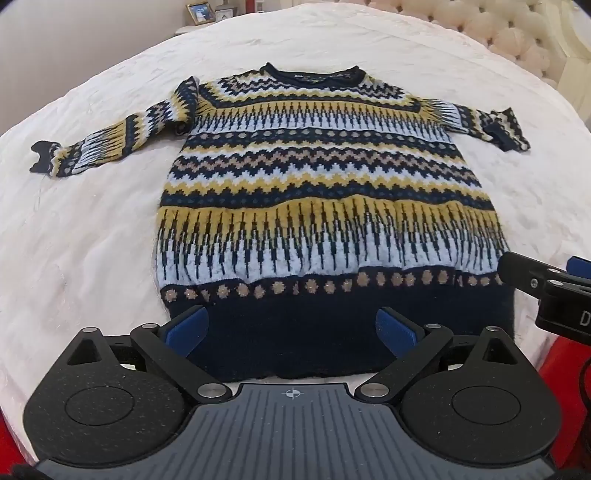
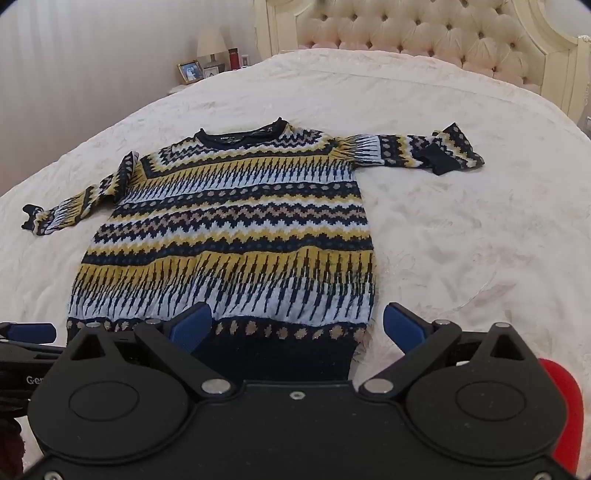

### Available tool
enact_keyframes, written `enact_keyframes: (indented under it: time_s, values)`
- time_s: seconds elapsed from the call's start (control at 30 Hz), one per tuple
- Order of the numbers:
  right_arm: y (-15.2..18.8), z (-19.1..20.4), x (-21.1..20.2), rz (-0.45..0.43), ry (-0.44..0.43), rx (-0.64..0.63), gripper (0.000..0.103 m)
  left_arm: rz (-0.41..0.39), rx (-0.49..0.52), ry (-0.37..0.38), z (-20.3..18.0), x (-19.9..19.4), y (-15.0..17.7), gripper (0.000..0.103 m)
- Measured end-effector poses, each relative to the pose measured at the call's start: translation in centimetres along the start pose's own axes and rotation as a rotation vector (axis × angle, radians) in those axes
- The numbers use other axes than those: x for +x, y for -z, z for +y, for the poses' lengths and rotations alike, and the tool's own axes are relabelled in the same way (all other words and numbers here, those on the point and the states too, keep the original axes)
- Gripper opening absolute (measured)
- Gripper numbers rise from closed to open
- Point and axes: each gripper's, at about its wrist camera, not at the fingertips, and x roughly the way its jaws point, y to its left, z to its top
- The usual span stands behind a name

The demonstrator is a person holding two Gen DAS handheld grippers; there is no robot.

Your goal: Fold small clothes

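- Left wrist view: patterned knit sweater (image 1: 325, 192) spread flat, front up, on the cream bedspread (image 1: 92, 229), neckline at the far end, navy hem band (image 1: 295, 343) nearest the camera.
- Sleeve on the picture's left of the sweater body stretched out straight; sleeve on the picture's right doubled back on itself at the cuff (image 1: 506, 127).
- Left gripper (image 1: 290, 328) poised over the hem band, jaws spread about as wide as they go, blue pads (image 1: 186, 330) either side of the dark ribbing, nothing clamped, no clear contact with the knit.
- Right gripper peeking in beside the sweater's right-hand hem corner (image 1: 546, 284), also holding nothing.
- Right wrist view: same sweater (image 2: 229, 229), neckline towards the tufted headboard (image 2: 424, 33), hem band (image 2: 273, 354) right beneath the camera.
- Right gripper (image 2: 297, 328) gaping wide and empty, one pad above the hem, the other out past the sweater's side edge above bare bedspread.
- Likely step: seizing the hem at two spots for a first fold. Best done by biting both knit layers well inside the ribbing, matching both grips level, and straightening that doubled cuff (image 2: 443, 162) first, or at least tucking the sleeves across the sweater body before lifting.
- Thick, fuzzy knit: a shallow pinch apt to slip.
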Motion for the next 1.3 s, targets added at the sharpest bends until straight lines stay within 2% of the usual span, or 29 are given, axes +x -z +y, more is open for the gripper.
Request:
enact_keyframes:
  time_s: [0.73, 1.3]
  values:
    - [0.1, 0.3, 1.6, 0.060, -0.019, 0.006, 0.100, -0.004, -0.029, -0.053, 1.0, 0.9, -0.2, 0.099]
    - [-0.3, -0.2, 2.4, 0.075, -0.075, 0.061, 0.099, -0.029, -0.029, -0.058, 1.0, 1.0, -1.0, 0.099]
